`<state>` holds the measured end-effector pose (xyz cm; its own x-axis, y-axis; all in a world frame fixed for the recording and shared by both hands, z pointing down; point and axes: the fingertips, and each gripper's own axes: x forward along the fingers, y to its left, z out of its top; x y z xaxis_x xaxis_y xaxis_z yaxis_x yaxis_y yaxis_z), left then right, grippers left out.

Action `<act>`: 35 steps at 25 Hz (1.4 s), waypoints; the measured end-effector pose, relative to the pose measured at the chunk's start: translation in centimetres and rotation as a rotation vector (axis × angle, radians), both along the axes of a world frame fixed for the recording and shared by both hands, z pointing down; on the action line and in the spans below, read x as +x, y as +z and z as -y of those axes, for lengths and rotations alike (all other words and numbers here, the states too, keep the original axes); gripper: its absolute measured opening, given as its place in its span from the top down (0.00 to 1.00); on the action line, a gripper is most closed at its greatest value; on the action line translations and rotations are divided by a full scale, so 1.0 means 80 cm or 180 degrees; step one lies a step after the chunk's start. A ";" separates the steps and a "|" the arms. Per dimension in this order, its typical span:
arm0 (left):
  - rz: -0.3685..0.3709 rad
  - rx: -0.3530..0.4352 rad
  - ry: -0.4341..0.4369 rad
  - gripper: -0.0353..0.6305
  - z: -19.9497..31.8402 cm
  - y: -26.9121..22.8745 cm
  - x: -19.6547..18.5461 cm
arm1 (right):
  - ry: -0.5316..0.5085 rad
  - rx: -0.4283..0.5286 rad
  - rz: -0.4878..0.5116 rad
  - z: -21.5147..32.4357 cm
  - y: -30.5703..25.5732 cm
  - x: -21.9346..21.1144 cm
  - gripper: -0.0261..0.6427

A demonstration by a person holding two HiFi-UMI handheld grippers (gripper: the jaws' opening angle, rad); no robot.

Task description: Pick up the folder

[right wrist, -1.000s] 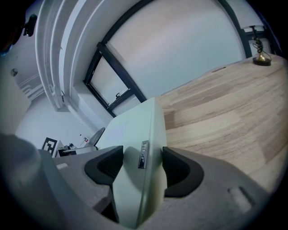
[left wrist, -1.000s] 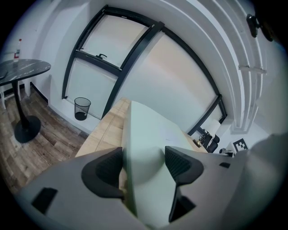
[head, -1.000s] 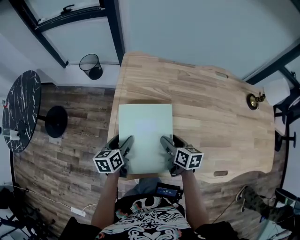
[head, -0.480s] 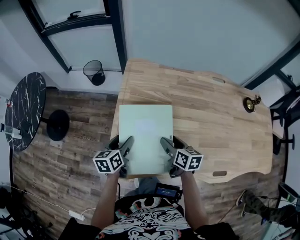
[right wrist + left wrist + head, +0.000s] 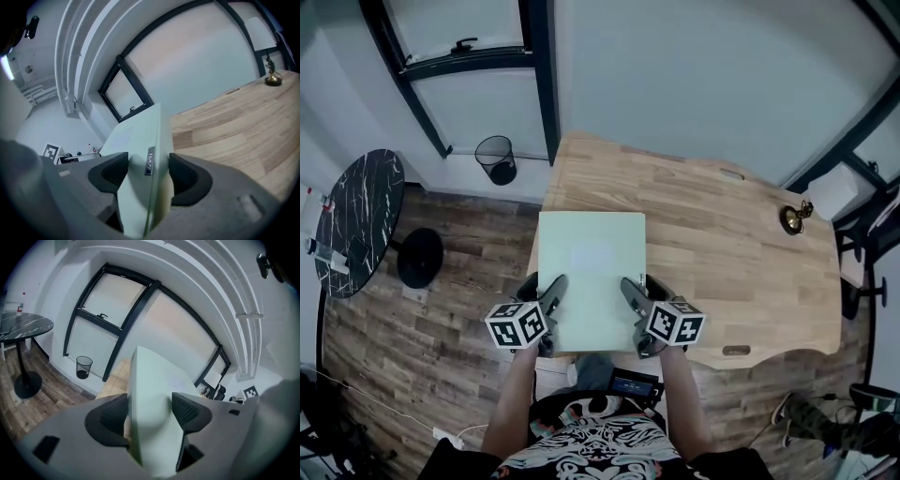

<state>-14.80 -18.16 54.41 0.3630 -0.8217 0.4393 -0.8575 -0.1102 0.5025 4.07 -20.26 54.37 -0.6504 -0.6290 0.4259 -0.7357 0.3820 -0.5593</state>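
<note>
The folder [image 5: 592,272] is a pale green rectangle held flat above the near left part of the wooden table [image 5: 741,253]. My left gripper [image 5: 546,302] is shut on its near left edge. My right gripper [image 5: 636,302] is shut on its near right edge. In the left gripper view the folder [image 5: 150,399] runs away from me between the two dark pads. The right gripper view shows the folder [image 5: 140,154] clamped edge-on, with a small label on its edge.
A small brass object [image 5: 792,219] stands at the table's far right. A black wire bin [image 5: 497,157] sits on the floor by the window, and a round black marble table [image 5: 352,220] stands at the left. A chair [image 5: 862,253] is at the right.
The folder and both grippers have risen away from the table, which now looks smaller and farther below. Both grips stay as they were.
</note>
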 end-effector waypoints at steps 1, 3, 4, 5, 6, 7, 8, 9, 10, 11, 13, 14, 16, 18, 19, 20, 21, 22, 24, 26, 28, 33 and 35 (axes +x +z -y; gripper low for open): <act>-0.0002 0.0018 -0.0006 0.51 -0.003 -0.003 0.000 | 0.0001 0.0022 0.0001 -0.002 -0.003 0.000 0.56; -0.0008 0.0057 -0.0010 0.51 -0.008 -0.009 0.001 | 0.0005 0.0065 0.0007 -0.007 -0.010 0.000 0.56; -0.0006 0.0076 -0.0010 0.51 -0.010 -0.013 0.001 | 0.0009 0.0085 0.0013 -0.010 -0.013 0.001 0.56; -0.0001 0.0095 -0.0010 0.51 -0.013 -0.016 0.001 | 0.0015 0.0103 0.0020 -0.012 -0.016 0.001 0.56; 0.0005 0.0113 -0.0011 0.51 -0.016 -0.020 0.002 | 0.0021 0.0122 0.0025 -0.015 -0.019 0.002 0.56; 0.0012 0.0130 -0.0015 0.51 -0.018 -0.023 0.002 | 0.0026 0.0141 0.0028 -0.017 -0.022 0.002 0.56; 0.0014 0.0145 -0.0021 0.51 -0.022 -0.026 0.002 | 0.0032 0.0162 0.0029 -0.020 -0.026 0.003 0.56; 0.0011 0.0161 -0.0028 0.51 -0.025 -0.029 0.002 | 0.0037 0.0185 0.0030 -0.023 -0.029 0.003 0.56; 0.0005 0.0181 -0.0035 0.51 -0.028 -0.033 0.003 | 0.0043 0.0213 0.0031 -0.026 -0.034 0.003 0.56; -0.0003 0.0204 -0.0040 0.51 -0.031 -0.037 0.003 | 0.0048 0.0244 0.0029 -0.029 -0.039 0.004 0.56; -0.0017 0.0246 -0.0047 0.51 -0.036 -0.044 0.003 | 0.0060 0.0304 0.0017 -0.034 -0.048 0.004 0.56; -0.0021 0.0261 -0.0050 0.51 -0.039 -0.047 0.003 | 0.0067 0.0330 0.0013 -0.036 -0.051 0.004 0.56; -0.0024 0.0284 -0.0053 0.51 -0.044 -0.051 0.004 | 0.0082 0.0367 0.0008 -0.042 -0.056 0.006 0.56; -0.0019 0.0301 -0.0046 0.51 -0.050 -0.053 0.007 | 0.0092 0.0382 0.0009 -0.048 -0.057 0.009 0.56; -0.0015 0.0308 -0.0041 0.51 -0.053 -0.054 0.008 | 0.0094 0.0385 0.0013 -0.051 -0.057 0.010 0.56; -0.0011 0.0315 -0.0037 0.51 -0.055 -0.055 0.009 | 0.0097 0.0390 0.0017 -0.054 -0.058 0.010 0.56; -0.0009 0.0321 -0.0035 0.51 -0.057 -0.056 0.009 | 0.0099 0.0396 0.0021 -0.056 -0.058 0.011 0.56; -0.0008 0.0327 -0.0034 0.51 -0.060 -0.057 0.009 | 0.0102 0.0401 0.0024 -0.058 -0.059 0.011 0.56; -0.0003 0.0334 -0.0033 0.51 -0.063 -0.058 0.010 | 0.0107 0.0406 0.0028 -0.062 -0.060 0.011 0.56; -0.0001 0.0337 -0.0033 0.51 -0.064 -0.060 0.010 | 0.0112 0.0406 0.0029 -0.063 -0.061 0.012 0.56; 0.0001 0.0338 -0.0031 0.51 -0.066 -0.061 0.009 | 0.0117 0.0409 0.0033 -0.065 -0.062 0.011 0.56; 0.0014 0.0341 -0.0031 0.51 -0.067 -0.062 0.006 | 0.0124 0.0404 0.0047 -0.066 -0.061 0.008 0.56; 0.0013 0.0340 -0.0031 0.51 -0.067 -0.061 0.005 | 0.0125 0.0408 0.0054 -0.066 -0.062 0.007 0.56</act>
